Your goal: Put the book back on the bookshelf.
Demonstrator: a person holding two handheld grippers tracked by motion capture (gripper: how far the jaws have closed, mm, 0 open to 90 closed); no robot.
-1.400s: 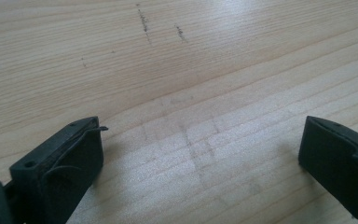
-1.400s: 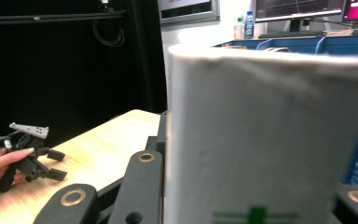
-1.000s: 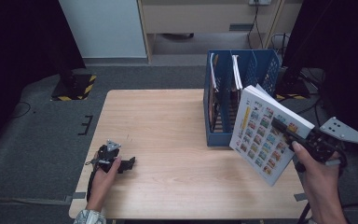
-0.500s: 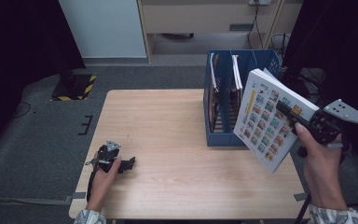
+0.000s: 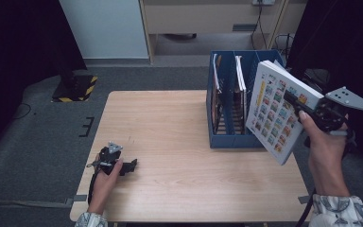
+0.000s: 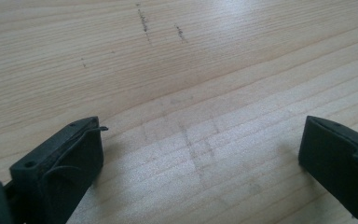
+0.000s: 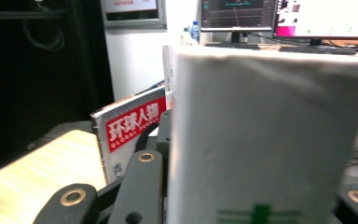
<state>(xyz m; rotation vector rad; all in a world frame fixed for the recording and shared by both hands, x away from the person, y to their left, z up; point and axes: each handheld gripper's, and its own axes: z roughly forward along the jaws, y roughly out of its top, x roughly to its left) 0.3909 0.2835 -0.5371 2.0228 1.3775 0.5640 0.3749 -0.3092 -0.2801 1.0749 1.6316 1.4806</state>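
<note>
A thick book with a colourful grid cover hangs tilted in the air just right of the blue file rack. My right gripper is shut on it, one black jaw lying across the cover. In the right gripper view the book's white page edge stands between the jaws of the right gripper. My left gripper rests on the wooden table near its front left corner. In the left gripper view the left gripper is open over bare wood.
The rack holds thin magazines upright in its slots; one with a red title band leans close to the held book. A yellow-and-black striped stand base sits on the floor at the far left. Monitors glow beyond.
My right hand has lifted the book and carried it closer to the rack's right side. The left gripper has stayed where it was.
</note>
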